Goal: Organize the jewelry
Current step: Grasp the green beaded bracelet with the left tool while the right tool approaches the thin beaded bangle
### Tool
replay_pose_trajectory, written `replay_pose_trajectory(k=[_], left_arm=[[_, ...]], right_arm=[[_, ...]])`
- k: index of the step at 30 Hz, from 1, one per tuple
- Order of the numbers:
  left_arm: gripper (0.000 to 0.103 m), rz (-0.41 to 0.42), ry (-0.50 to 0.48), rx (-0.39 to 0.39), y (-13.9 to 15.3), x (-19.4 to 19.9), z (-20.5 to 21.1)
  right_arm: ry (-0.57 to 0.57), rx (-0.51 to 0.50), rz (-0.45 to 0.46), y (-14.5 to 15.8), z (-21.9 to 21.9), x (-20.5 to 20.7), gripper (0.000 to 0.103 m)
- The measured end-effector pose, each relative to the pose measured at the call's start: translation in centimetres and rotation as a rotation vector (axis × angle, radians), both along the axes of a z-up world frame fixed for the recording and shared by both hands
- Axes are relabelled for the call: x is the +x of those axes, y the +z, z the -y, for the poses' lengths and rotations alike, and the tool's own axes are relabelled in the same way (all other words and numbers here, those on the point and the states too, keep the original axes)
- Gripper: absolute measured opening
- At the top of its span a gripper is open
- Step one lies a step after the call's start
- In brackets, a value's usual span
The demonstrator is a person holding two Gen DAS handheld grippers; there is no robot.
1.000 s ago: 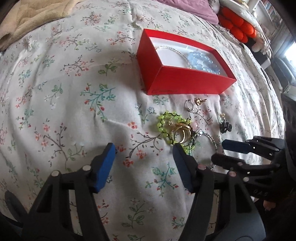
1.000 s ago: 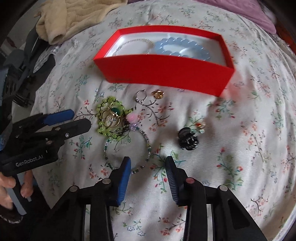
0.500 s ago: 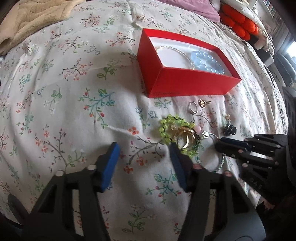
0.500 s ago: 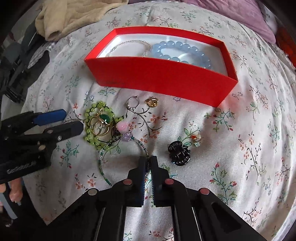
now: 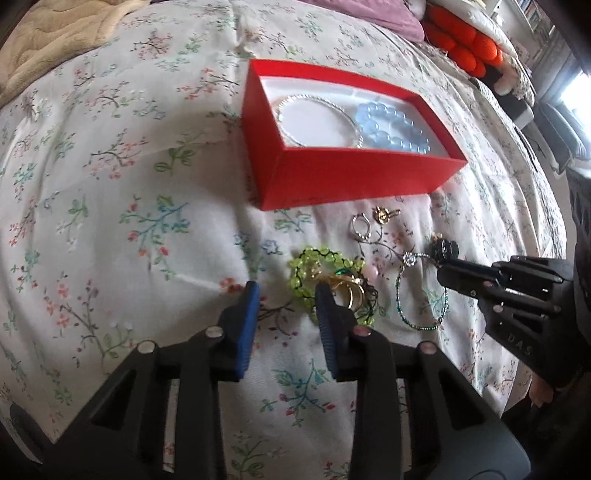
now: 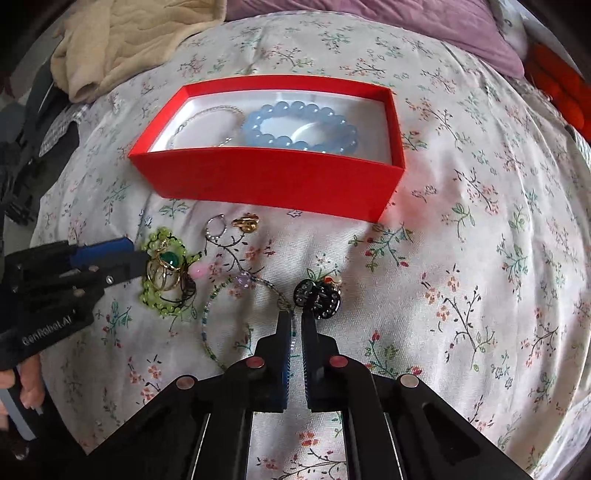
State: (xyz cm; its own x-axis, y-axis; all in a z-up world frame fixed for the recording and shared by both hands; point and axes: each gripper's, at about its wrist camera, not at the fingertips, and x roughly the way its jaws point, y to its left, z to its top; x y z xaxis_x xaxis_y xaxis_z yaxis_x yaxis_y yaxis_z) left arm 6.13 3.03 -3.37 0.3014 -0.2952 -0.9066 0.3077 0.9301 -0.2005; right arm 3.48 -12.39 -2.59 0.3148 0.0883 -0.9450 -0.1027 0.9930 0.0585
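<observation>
A red box [image 6: 269,177] [image 5: 354,177] on the floral bedspread holds a blue bead bracelet [image 6: 299,125] and a silver chain bracelet [image 5: 314,118]. In front of it lie a green bead bracelet with gold rings [image 6: 166,269] [image 5: 328,277], a thin teal bead bracelet [image 6: 229,317] [image 5: 421,291], a silver ring [image 6: 216,227], a gold ring [image 6: 245,223] and a black hair clip [image 6: 317,295]. My right gripper [image 6: 295,321] is shut on the thin teal bracelet's right edge. My left gripper [image 5: 286,299] is open, its right finger at the green bracelet's left edge.
A beige blanket [image 6: 122,40] lies at the far left. A purple pillow [image 6: 406,26] and orange cushions [image 5: 465,48] lie behind the box. The bed edge drops off at the left of the right wrist view.
My right gripper closed on the thin teal bracelet and moved forward. My left gripper moved right toward the green bracelet and narrowed its opening.
</observation>
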Motion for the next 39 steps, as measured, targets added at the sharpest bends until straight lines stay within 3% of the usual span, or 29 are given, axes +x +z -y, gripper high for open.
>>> replay_pose_trajectory(k=[2, 8, 14, 25, 26, 29, 35, 39], left_arm=[[0.033, -0.003, -0.005, 0.018, -0.2, 0.1, 0.3], [0.029, 0.0, -0.013, 0.058, -0.4, 0.1, 0.9], [0.006, -0.018, -0.026, 0.055, -0.4, 0.2, 1.2], [0.006, -0.028, 0.022, 0.052, 0.3, -0.3, -1.6], [0.006, -0.028, 0.027, 0.05, 0.4, -0.4, -1.9], [0.006, -0.024, 0.034, 0.047, 0.6, -0.6, -2.9], [0.009, -0.004, 0.03, 0.024, 0.7, -1.1, -3.7], [0.026, -0.013, 0.012, 0.009, 0.5, -0.8, -3.0]], right_arm=[[0.0, 0.02, -0.008, -0.1, -0.1, 0.1, 0.017], [0.006, 0.054, -0.053, -0.5, 0.0, -0.2, 0.017], [0.012, 0.046, -0.067, -0.7, 0.1, -0.4, 0.018], [0.017, 0.056, -0.073, -0.5, 0.2, -0.7, 0.027], [0.016, 0.056, -0.072, -0.5, 0.3, -0.7, 0.032], [0.007, 0.073, -0.054, 0.0, 0.4, -0.9, 0.064], [0.009, 0.067, -0.041, 0.2, 0.1, -0.9, 0.064], [-0.007, 0.046, -0.057, -0.6, -0.5, -0.5, 0.064]])
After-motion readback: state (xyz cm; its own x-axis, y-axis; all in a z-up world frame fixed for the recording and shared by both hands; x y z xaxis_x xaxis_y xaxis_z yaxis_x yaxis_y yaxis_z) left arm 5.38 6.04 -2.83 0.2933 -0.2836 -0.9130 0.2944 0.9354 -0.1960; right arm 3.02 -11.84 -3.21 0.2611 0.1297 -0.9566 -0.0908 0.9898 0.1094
